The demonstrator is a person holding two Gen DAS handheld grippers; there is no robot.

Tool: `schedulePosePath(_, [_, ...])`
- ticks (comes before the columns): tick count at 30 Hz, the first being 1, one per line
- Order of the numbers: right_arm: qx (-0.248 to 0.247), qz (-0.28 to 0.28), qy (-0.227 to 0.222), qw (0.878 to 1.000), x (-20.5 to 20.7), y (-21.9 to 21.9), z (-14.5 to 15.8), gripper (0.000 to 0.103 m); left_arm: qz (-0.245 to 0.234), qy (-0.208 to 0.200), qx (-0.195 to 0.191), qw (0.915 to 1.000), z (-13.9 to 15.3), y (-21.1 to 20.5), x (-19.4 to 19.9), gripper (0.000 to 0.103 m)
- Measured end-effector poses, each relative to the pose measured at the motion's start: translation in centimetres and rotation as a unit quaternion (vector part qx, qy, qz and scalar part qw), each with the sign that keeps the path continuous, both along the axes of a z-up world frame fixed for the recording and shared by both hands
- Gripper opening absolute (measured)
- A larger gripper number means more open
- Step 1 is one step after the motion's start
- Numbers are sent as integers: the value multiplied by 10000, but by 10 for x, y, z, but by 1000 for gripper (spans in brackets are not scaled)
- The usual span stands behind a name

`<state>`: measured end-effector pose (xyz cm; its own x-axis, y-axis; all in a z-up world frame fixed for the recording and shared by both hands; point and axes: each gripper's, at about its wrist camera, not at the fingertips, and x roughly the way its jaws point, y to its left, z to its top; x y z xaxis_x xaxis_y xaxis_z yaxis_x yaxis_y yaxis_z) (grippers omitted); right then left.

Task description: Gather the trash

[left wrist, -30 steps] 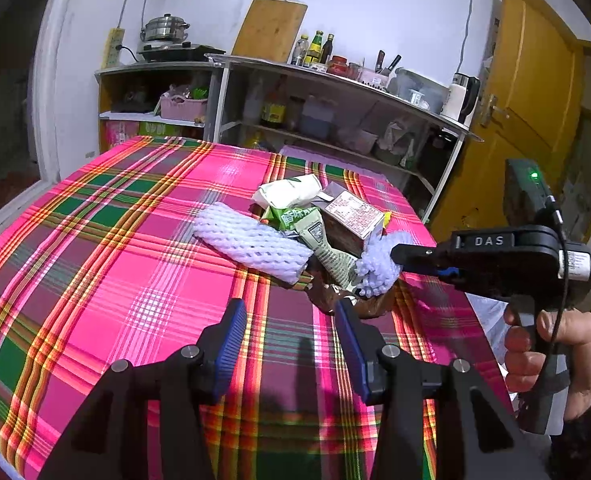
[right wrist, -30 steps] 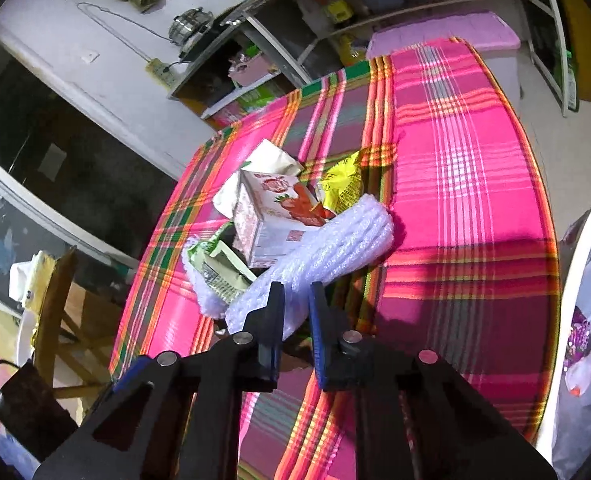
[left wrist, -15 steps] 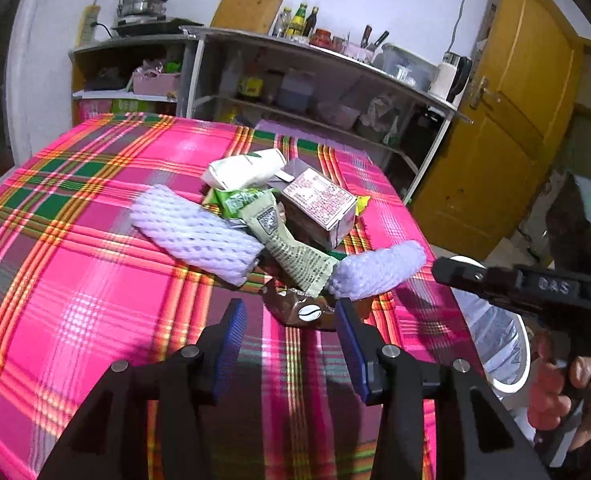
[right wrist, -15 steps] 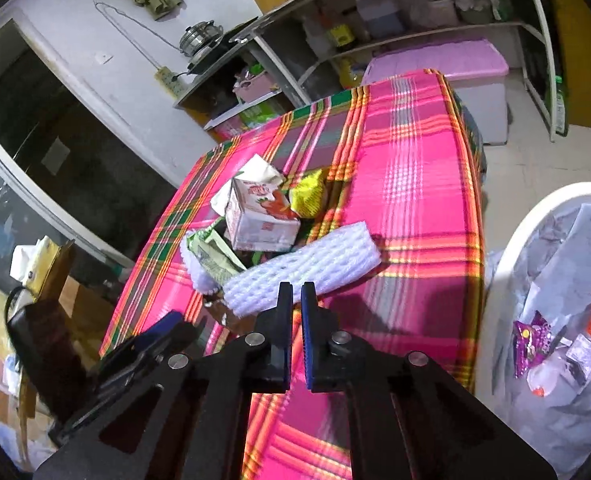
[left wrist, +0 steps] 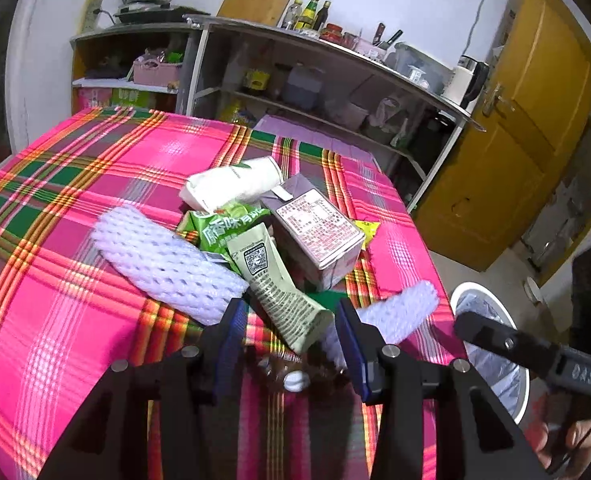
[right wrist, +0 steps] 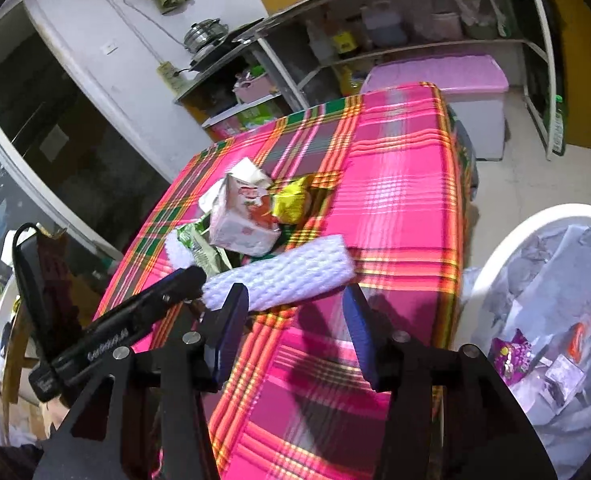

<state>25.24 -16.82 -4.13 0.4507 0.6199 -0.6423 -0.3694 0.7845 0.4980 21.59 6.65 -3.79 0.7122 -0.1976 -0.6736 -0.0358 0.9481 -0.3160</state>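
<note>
A trash pile sits on the pink plaid tablecloth [left wrist: 55, 300]: a long white foam net sleeve [left wrist: 163, 256], a green pouch [left wrist: 279, 280], a milk carton [left wrist: 315, 232], a white paper bag [left wrist: 231, 184] and a yellow wrapper [right wrist: 291, 200]. My left gripper [left wrist: 291, 320] is open, its fingers either side of the pouch's near end and over a brown wrapper [left wrist: 291, 376], not pressing on them. A shorter foam net sleeve [right wrist: 287, 276] lies just beyond my right gripper [right wrist: 293, 304], whose jaws are opening with nothing between them.
A white bin [right wrist: 507, 248] with a grey liner and some wrappers inside stands on the floor off the table's right edge. Metal shelves [left wrist: 335, 80] with bottles and tubs line the far wall, and a yellow door [left wrist: 535, 140] is at right.
My right gripper, shut before, now has its jaws apart, and the short foam sleeve lies on the cloth nearer the table's edge. My left gripper has closed in on the pile.
</note>
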Motion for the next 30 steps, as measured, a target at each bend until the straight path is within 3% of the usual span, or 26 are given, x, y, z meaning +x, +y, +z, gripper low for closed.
schedulePosePath(3, [-66,-27,-62,10000,1,-5,2,50,24,42,21,10000,-3,-4,8,42])
schedulePosePath(7, [-68,-71,-64,9999,11,-8,1,50,-14,230,150,9996,-12,-9,19,19])
schedulePosePath(14, [112,23,274,9996,36,-2,-13,50,-285,221,232,9991,-12,-15,17,10])
schedulePosePath(15, [107,65,313,9994,37,-1,-14,46,-344,212,244,9989,-12,-16,15,5])
schedulePosePath(16, [74,118,331,9994,36,1,-16,27,-383,225,248,9987,-11,-17,15,0])
schedulePosePath(17, [21,153,330,9993,36,3,-17,19,-427,236,228,9985,-12,-18,13,0])
schedulePosePath(20, [-66,147,261,9995,30,4,-17,10,-477,205,265,9983,-12,-19,6,0])
schedulePosePath(30, [-137,23,-52,9999,2,-19,-4,6,-329,202,-23,9993,-10,-5,-7,0])
